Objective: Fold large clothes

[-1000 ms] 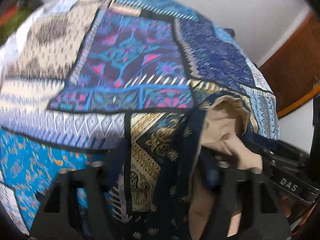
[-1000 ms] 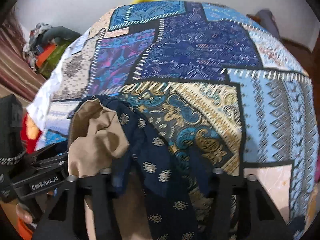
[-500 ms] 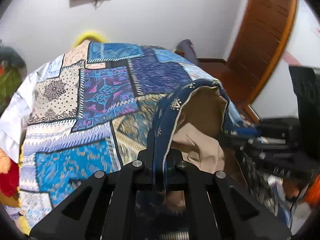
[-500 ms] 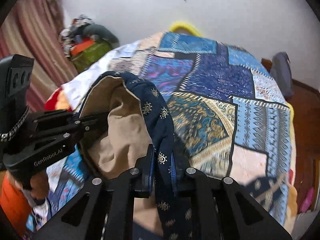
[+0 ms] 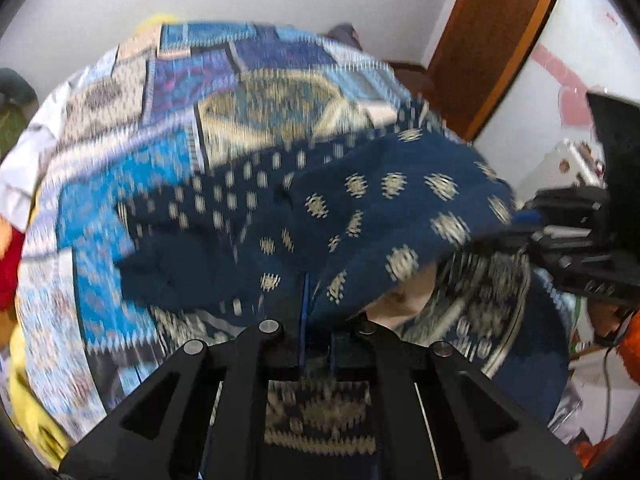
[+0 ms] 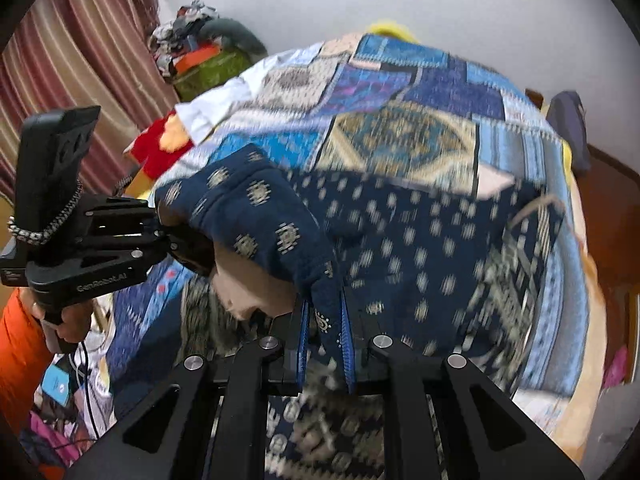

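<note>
A navy garment with beige dot motifs and a tan lining (image 5: 360,216) (image 6: 400,240) is lifted above the patchwork bedspread (image 5: 120,184) (image 6: 400,136). My left gripper (image 5: 316,332) is shut on one edge of it; it also shows in the right wrist view (image 6: 160,236). My right gripper (image 6: 324,336) is shut on another edge; it also shows in the left wrist view (image 5: 528,232). The cloth hangs stretched between the two grippers and drapes forward over the bed. The tan lining (image 6: 248,284) shows underneath.
A wooden door (image 5: 500,40) stands at the right of the bed. A striped curtain (image 6: 60,60) and a pile of clothes (image 6: 200,48) are at the left. Clutter and cables (image 6: 68,400) lie on the floor beside the bed.
Both grippers have moved apart and back, pulling the garment wider so that it spreads over the bed. Both were open around the cloth a second ago and have shut on it.
</note>
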{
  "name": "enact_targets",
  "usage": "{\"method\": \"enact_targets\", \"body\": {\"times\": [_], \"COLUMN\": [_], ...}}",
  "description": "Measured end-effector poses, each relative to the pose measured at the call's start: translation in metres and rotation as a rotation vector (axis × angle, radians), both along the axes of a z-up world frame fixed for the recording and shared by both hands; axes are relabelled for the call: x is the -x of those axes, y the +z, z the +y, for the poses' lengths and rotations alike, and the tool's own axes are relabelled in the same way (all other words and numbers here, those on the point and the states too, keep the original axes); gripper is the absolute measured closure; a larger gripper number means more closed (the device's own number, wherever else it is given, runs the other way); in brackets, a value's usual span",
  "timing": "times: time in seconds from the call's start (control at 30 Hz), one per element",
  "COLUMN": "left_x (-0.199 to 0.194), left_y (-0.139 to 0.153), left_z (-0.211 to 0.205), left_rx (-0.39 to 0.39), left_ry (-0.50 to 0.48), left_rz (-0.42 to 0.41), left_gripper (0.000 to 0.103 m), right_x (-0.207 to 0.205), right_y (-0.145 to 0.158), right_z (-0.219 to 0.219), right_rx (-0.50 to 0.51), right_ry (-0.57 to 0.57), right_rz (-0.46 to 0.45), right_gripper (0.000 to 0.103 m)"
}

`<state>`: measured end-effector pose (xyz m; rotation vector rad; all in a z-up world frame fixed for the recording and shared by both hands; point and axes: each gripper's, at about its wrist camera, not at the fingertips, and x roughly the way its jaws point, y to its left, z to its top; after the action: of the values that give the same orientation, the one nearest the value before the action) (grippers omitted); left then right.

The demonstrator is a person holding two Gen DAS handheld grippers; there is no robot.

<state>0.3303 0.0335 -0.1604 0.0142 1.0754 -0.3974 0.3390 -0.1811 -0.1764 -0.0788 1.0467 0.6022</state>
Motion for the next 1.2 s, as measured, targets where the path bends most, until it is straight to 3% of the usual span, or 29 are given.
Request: {"method": "enact_targets", "body": {"times": [0.1, 0.17, 0.23, 0.4, 0.53, 0.63, 0.77, 0.93, 1.07, 1.2], "left_x": [0.019, 0.031, 0.043, 0.064, 0.065, 0.055, 0.033, 0.006, -0.013, -0.014], "left_y": [-0.025, -0.038, -0.047, -0.055, -0.040, -0.018, 0.020, 0.039, 0.007, -0.055], "left_z": [0.002, 0.004, 0.009, 0.027, 0.050, 0.064, 0.062, 0.038, 0.009, -0.008], "left_rx": [-0.029, -0.043, -0.039, -0.090, -0.130, -0.133, -0.094, -0.032, -0.044, -0.145], "left_ry": [-0.002, -0.005, -0.008, 0.018, 0.083, 0.135, 0.170, 0.140, 0.091, 0.054], "left_rz": [0.056, 0.088, 0.114, 0.139, 0.096, 0.041, -0.066, -0.126, -0.066, 0.064], "left_gripper": [0.089, 0.071, 0.060, 0.057, 0.057, 0.054, 0.038, 0.025, 0.020, 0.020], "right_x": [0.024, 0.035, 0.043, 0.058, 0.062, 0.062, 0.051, 0.026, 0.007, -0.005], "right_y": [-0.014, -0.026, -0.032, -0.034, -0.026, -0.013, 0.011, 0.025, 0.001, -0.057], "right_z": [0.000, -0.001, -0.005, -0.025, -0.042, -0.049, -0.058, -0.044, -0.018, -0.001], "right_rx": [0.045, 0.074, 0.102, 0.109, 0.099, 0.131, 0.123, 0.116, 0.138, 0.323], "right_ry": [0.020, 0.036, 0.039, 0.026, 0.024, 0.009, -0.036, -0.070, -0.053, -0.056], "right_rz": [0.040, 0.082, 0.096, 0.098, 0.116, 0.073, 0.004, -0.060, -0.039, 0.009], "right_gripper": [0.091, 0.091, 0.091, 0.091, 0.091, 0.091, 0.091, 0.091, 0.091, 0.091]}}
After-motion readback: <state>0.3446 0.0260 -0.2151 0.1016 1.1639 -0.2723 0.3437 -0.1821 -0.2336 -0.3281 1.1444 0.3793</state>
